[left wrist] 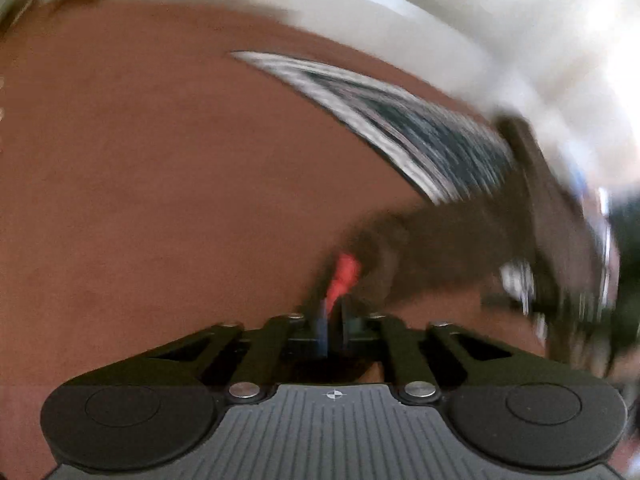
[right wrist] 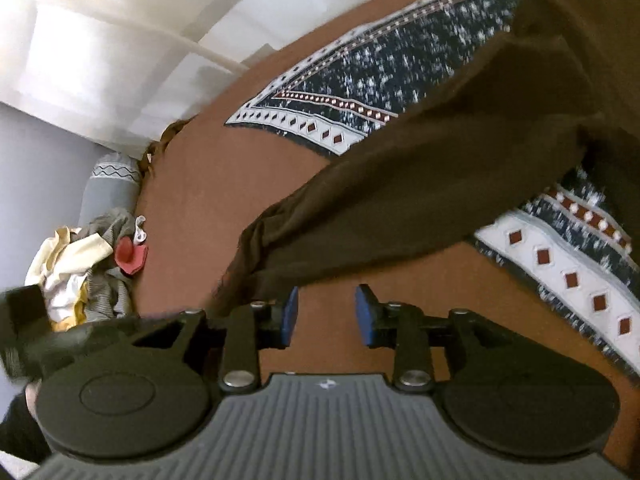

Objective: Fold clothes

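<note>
A dark brown garment (right wrist: 420, 184) stretches across the rust-brown bed surface (right wrist: 208, 184) and over a navy-and-white patterned cloth (right wrist: 384, 64). My left gripper (left wrist: 334, 312) is shut on the brown garment (left wrist: 432, 252) near a red tag (left wrist: 342, 276); this view is motion-blurred. The patterned cloth shows there too (left wrist: 400, 124). My right gripper (right wrist: 327, 316) is open and empty, its blue pads (right wrist: 290, 316) just below the garment's edge, not touching it.
A pile of loose clothes (right wrist: 84, 264) with a red item (right wrist: 130, 256) lies at the bed's left edge, by a grey bolster (right wrist: 110, 188). White cabinets (right wrist: 100, 40) stand behind the bed.
</note>
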Demonstrator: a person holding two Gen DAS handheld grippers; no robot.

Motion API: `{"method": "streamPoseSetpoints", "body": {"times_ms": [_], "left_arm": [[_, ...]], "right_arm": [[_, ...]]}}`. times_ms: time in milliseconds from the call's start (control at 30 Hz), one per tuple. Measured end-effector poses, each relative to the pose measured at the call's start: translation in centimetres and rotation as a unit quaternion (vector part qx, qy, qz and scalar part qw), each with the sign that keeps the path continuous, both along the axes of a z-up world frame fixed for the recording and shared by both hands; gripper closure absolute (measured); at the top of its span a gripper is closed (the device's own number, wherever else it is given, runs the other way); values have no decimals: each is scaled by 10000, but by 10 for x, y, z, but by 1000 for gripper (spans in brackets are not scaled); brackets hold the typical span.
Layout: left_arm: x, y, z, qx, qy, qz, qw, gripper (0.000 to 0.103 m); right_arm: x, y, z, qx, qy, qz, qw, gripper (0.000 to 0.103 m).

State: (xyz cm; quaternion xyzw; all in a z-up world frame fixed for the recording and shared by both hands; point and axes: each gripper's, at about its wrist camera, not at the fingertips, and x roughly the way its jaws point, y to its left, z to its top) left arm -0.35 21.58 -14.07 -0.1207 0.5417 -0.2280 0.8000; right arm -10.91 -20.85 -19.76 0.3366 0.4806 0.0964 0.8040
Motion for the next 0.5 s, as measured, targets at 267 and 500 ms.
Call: {"method": "streamPoseSetpoints", "body": {"times_ms": [267,500], "left_arm": [[23,27,-6,299,79,565,9979,73],[15,15,-11,233,102,380,9990,39]], "right_arm": [[10,-5,-22,705,402,-822,9933,65],[13,-4,-34,1282,580,-1288,9816,67]]}}
